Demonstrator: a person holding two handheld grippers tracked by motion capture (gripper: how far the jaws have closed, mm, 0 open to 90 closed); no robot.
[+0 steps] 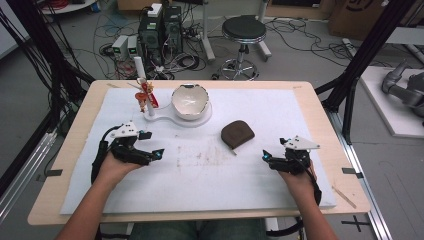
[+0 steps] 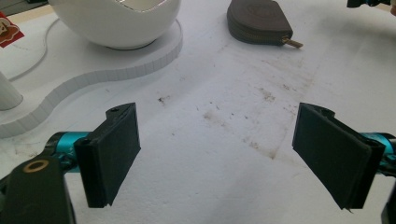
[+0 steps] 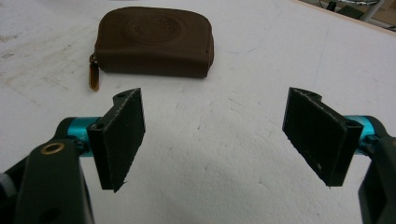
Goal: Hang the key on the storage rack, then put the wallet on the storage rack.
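A brown zipped pouch lies flat on the white mat, right of centre; it also appears as the pouch straight ahead in the right gripper view and as the pouch far off in the left gripper view. My left gripper rests low on the mat at the left, open, nothing between its pads. My right gripper sits at the right, just short of the pouch, open and empty, pads wide apart. A white egg-shaped bowl stands on a white base.
A white post with a red and gold ornament rises from the base's left end. The white mat covers most of the wooden table, with faint brown stains at its middle. A stool and cables lie beyond the far edge.
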